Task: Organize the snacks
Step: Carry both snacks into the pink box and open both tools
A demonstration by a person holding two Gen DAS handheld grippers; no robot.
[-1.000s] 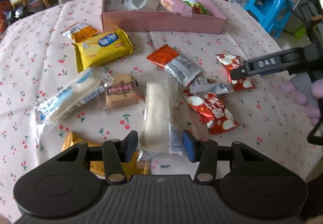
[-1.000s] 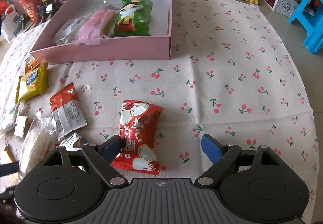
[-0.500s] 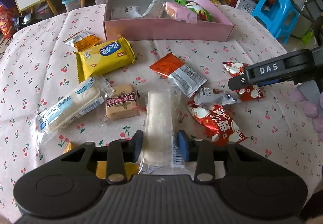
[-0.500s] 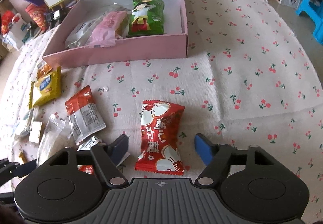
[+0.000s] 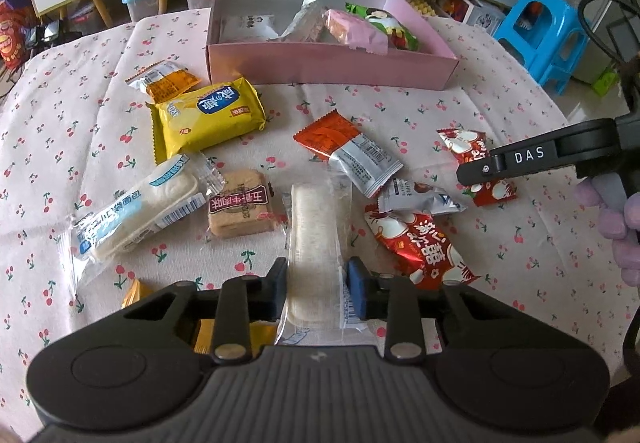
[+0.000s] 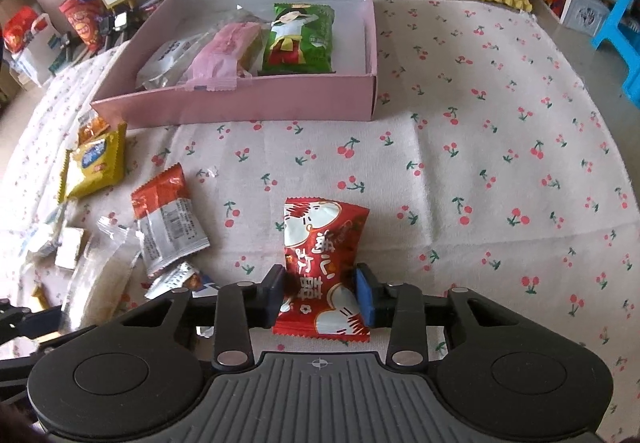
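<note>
Both grippers are closing on packets lying on the surface: the left gripper [image 5: 317,285] pinches a clear-wrapped rice cracker [image 5: 316,239], the right gripper [image 6: 320,293] a red snack packet [image 6: 322,263]. Slippery wrappers could slide free on the lift toward the pink box [image 6: 240,103] at the far edge.

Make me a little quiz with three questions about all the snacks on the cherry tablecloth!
1. True or false: the pink box is empty.
2. What colour is the packet between the right gripper's jaws? A) red B) yellow C) green
3. Fill in: the left gripper is closing on a long ____ wafer packet.

Key: 1 false; 2 A, the red packet; 3 clear.
</note>
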